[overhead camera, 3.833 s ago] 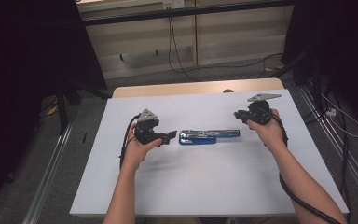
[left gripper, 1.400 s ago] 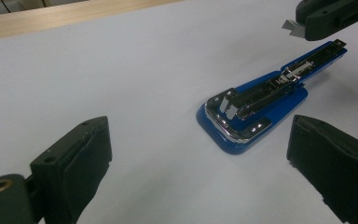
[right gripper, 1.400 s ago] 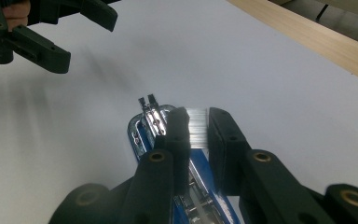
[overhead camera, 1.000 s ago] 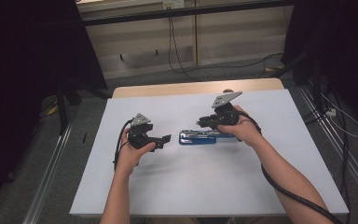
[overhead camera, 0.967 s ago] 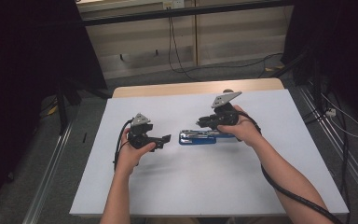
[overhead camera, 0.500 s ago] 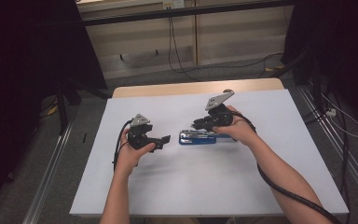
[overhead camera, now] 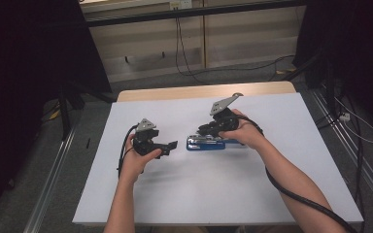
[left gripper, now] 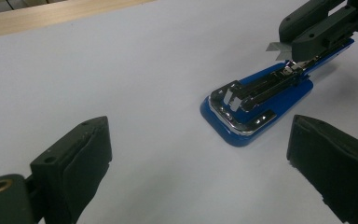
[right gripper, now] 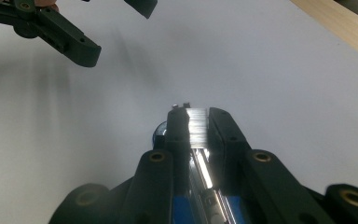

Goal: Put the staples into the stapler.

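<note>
Presently, an opened blue stapler [overhead camera: 206, 143] is lying flat near the middle of the white worktop [overhead camera: 223, 194], its metal staple channel facing up and its rounded front end pointing left.

The right tongs [overhead camera: 205, 132] are coming in from the right and reaching down onto the stapler. In the right gripper view their two black jaws are standing close together with a strip of staples [right gripper: 197, 120], bright and ribbed, pinched between the pads directly above the stapler's channel [right gripper: 205, 177]. In the left gripper view the same strip [left gripper: 278, 46] is showing as a small silver piece at the tip of those jaws, just over the rear part of the stapler [left gripper: 256, 105].

The left tongs [overhead camera: 171, 146] are being held just left of the stapler, apart from it, with the jaws pointing right towards its front end. Their jaws are standing wide apart with nothing between them; the left gripper view is showing bare worktop in the gap and the stapler lying beyond.

A strip of bare wood [overhead camera: 199, 91] is showing along the far edge of the worktop.
</note>
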Action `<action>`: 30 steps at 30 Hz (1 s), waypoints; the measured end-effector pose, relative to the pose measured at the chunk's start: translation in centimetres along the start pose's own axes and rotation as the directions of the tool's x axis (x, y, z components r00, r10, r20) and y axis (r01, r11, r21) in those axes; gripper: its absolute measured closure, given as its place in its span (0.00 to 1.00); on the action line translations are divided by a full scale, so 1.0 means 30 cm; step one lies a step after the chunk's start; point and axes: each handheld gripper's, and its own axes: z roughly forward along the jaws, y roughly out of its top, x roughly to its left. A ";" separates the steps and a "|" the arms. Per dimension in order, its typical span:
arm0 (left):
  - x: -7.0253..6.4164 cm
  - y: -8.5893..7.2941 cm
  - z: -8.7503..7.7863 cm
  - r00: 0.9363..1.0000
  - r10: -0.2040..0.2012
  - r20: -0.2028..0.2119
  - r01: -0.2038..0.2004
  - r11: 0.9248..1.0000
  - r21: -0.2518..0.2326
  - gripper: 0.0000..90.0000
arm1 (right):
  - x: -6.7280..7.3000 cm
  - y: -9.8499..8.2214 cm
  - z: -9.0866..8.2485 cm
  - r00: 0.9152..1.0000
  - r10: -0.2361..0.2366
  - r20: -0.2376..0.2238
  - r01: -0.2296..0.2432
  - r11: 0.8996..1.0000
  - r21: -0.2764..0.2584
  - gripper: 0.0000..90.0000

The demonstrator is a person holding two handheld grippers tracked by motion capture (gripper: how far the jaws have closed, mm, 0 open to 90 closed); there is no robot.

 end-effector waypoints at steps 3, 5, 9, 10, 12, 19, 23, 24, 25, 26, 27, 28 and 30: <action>0.000 -0.001 0.001 1.000 -0.006 0.003 0.006 1.000 0.000 0.07 | -0.003 0.000 0.008 1.000 -0.011 -0.013 0.011 1.000 0.010 0.88; -0.001 -0.001 0.001 1.000 -0.009 0.004 0.009 1.000 0.001 0.07 | -0.008 0.001 0.014 1.000 -0.016 -0.020 0.017 1.000 0.017 0.88; -0.001 -0.001 0.002 1.000 -0.007 0.003 0.007 1.000 0.004 0.07 | -0.012 0.004 0.018 0.999 -0.024 -0.023 0.024 0.999 0.024 0.88; 0.000 -0.001 0.002 1.000 -0.007 0.001 0.007 1.000 0.003 0.07 | -0.013 0.005 0.019 0.999 -0.023 -0.025 0.024 0.999 0.023 0.88; 0.000 -0.002 0.003 1.000 -0.005 0.001 0.005 1.000 0.006 0.07 | -0.014 0.009 0.020 0.999 -0.029 -0.030 0.030 0.999 0.025 0.88; 0.003 -0.004 0.001 1.000 -0.004 -0.002 0.004 1.000 0.005 0.07 | -0.021 0.015 0.030 0.998 -0.043 -0.036 0.045 0.998 0.046 0.88; 0.003 -0.006 0.002 1.000 -0.013 -0.003 0.013 1.000 0.002 0.07 | -0.020 0.019 0.039 0.998 -0.055 -0.040 0.057 0.997 0.057 0.88; 0.004 -0.006 0.001 1.000 -0.013 -0.003 0.013 1.000 0.001 0.07 | -0.019 0.020 0.042 0.997 -0.060 -0.046 0.063 0.996 0.059 0.88; 0.004 -0.005 0.001 1.000 -0.012 -0.003 0.012 1.000 0.000 0.07 | -0.019 0.021 0.044 0.997 -0.064 -0.045 0.067 0.996 0.060 0.88; 0.005 -0.005 0.001 1.000 -0.005 -0.004 0.005 1.000 0.001 0.07 | -0.019 0.022 0.046 0.997 -0.065 -0.047 0.068 0.996 0.064 0.88; 0.004 -0.005 0.002 1.000 -0.014 -0.002 0.014 1.000 0.000 0.07 | -0.019 0.022 0.049 0.996 -0.067 -0.055 0.070 0.995 0.064 0.88; 0.004 -0.006 0.002 1.000 -0.015 -0.003 0.015 1.000 0.001 0.07 | -0.020 0.023 0.051 0.996 -0.069 -0.054 0.072 0.995 0.065 0.88; 0.006 -0.006 0.001 1.000 -0.013 -0.002 0.013 1.000 0.004 0.07 | -0.023 0.022 0.055 0.995 -0.076 -0.059 0.080 0.994 0.071 0.88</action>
